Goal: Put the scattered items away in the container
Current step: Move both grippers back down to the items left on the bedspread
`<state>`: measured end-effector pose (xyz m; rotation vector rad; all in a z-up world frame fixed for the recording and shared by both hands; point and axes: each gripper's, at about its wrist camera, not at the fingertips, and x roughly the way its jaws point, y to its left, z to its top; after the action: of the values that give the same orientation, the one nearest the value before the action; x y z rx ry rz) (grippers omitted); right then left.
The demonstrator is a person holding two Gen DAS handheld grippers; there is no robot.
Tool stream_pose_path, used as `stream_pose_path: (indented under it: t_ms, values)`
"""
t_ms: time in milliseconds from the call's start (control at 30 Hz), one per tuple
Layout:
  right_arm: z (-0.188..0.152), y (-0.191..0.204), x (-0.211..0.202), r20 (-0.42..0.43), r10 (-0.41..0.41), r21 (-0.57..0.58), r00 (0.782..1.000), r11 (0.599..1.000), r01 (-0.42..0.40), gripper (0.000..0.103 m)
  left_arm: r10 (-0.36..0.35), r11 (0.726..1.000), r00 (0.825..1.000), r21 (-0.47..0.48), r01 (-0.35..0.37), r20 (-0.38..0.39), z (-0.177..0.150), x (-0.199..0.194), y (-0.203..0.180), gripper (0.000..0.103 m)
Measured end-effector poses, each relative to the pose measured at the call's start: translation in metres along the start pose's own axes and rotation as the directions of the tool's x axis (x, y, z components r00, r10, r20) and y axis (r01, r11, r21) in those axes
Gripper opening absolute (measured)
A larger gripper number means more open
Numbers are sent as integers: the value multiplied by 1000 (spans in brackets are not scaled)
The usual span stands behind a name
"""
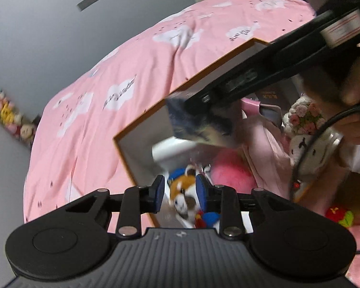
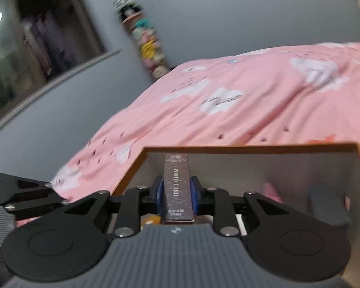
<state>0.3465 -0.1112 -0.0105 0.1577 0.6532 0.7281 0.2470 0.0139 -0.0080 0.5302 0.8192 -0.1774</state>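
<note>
The photo-card box (image 2: 177,187) was clamped in the right claw (image 2: 176,189) just above the container (image 2: 271,147), the plush dog (image 1: 183,192) lay between the left claw's (image 1: 180,189) parted pads, while a red-and-green toy (image 1: 339,216) was left outside.

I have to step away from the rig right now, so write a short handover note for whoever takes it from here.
Left gripper: jaws around the plush dog over the box; whether the pads press on it is unclear.
Right gripper: shut on the photo card box, held over the box.
Already in the box: pink fluffy item, white piece.
Left: drop both held items in; the red and green toy lies on the pink bedspread outside the box. The crochet bunny at the rim is unclear.
</note>
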Motion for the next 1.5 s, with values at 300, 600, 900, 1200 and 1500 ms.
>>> stream_pose_path:
  t_ms: [300, 600, 900, 1200, 1500]
  values:
    - [5, 25, 41, -151, -22, -334, 988, 942, -30, 25, 22, 990, 999, -142, -27, -38, -24, -19, -6, 34]
    - [-9, 64, 50, -168, -52, -678, 984, 731, -77, 25, 36, 980, 999, -195, -36, -1, -35, -49, -32, 34]
    - [-16, 69, 57, -196, -158, -742, 968, 669, -41, 26, 34, 977, 999, -210, -38, -26, -53, -67, -47, 34]
    - [-38, 69, 47, -160, -323, -813, 933, 579, 61, 34, 21, 977, 999, -212, -30, -41, -66, -76, -57, 35]
    - [-48, 65, 25, -85, -439, -838, 895, 517, 174, 37, 27, 971, 998, -235, -39, -55, -85, -88, -62, 36]
